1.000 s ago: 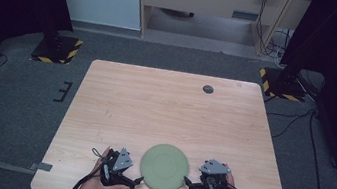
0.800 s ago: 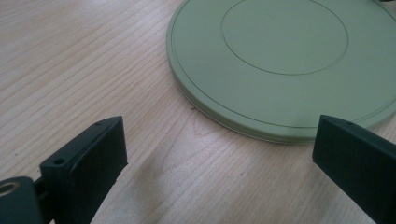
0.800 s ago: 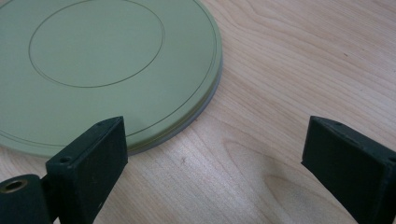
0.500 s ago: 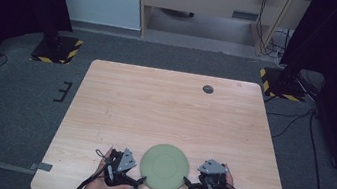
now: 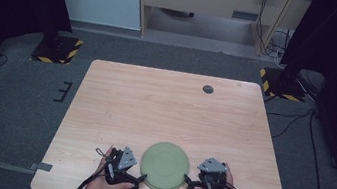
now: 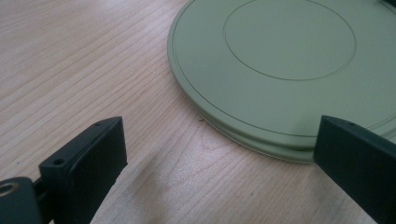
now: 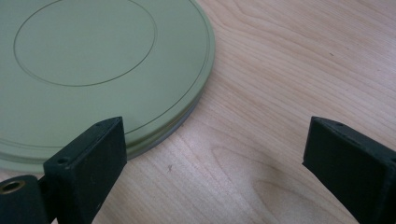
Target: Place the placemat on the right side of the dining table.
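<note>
I find the round, flat, sage-green plastic-looking plate (image 5: 164, 167) lying face down near the front edge of the pale wooden table (image 5: 164, 109), midway between my two tools. The left gripper (image 5: 140, 178) sits just beside the plate's left rim and the right gripper (image 5: 186, 180) just beside its right rim; both stand with jaws spread wide and hold nothing. I judge the plate to be light, rigid and smooth-skinned, so likely slippery under hard pads, and not notably fragile, though I cannot confirm the material. Its low profile leaves little to pinch: the only workable purchase appears to be the thin stepped rim, taken edge-on from opposite sides, or one side levered up first. The high view establishes the overall layout, the plate's centring between the tools, the person's hands on them, and a small dark round disc (image 5: 208, 89) well apart near the far edge. It does not resolve the rim. The left gripper view shows the plate (image 6: 280, 70) with concentric raised rings and a lip against the wood, one jaw overlapping its edge in the picture. The right gripper view shows the plate (image 7: 93, 65) with a paler lower layer beneath the rim, suggesting a slight gap for a jaw tip.
</note>
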### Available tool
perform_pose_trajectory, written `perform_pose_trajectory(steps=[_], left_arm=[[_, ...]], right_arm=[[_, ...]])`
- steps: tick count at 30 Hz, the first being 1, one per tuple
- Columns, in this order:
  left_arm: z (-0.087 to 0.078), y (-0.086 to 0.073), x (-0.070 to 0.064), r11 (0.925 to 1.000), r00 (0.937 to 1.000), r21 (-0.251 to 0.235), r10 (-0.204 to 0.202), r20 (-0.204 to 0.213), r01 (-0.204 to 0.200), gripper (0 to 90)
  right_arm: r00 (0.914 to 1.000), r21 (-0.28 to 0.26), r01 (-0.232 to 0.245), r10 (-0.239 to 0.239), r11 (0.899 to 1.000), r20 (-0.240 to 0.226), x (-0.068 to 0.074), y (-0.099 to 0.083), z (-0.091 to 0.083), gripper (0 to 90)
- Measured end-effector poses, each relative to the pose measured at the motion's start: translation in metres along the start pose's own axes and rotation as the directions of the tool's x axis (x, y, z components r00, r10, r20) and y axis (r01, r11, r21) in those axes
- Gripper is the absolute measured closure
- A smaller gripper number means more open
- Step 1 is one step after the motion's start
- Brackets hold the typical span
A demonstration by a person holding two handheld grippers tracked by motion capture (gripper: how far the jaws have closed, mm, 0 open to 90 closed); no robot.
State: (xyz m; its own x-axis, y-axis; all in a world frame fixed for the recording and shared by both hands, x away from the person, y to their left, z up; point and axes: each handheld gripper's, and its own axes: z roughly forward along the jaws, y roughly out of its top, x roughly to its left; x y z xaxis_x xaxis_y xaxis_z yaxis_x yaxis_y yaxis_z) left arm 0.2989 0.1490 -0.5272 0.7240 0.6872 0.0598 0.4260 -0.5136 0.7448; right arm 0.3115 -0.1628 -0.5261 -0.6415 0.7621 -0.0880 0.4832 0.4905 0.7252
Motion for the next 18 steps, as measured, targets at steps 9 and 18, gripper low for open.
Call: perform_pose_trajectory(steps=[9, 18], left_arm=[[0.0004, 0.0003, 0.0004, 1.0000, 0.9999, 0.000, -0.001, -0.011, 0.001, 2.8], [0.0027, 0.0015, 0.0018, 0.9999, 0.9996, 0.003, -0.012, -0.024, 0.013, 1.1]], right_arm=[[1.0000, -0.004, 0.001, -0.001, 1.000, -0.008, 0.0014, 0.0000, -0.0010, 5.9], [0.9999, 0.001, -0.006, 0.006, 1.000, 0.008, 0.0013, 0.0017, 0.0010, 4.4]])
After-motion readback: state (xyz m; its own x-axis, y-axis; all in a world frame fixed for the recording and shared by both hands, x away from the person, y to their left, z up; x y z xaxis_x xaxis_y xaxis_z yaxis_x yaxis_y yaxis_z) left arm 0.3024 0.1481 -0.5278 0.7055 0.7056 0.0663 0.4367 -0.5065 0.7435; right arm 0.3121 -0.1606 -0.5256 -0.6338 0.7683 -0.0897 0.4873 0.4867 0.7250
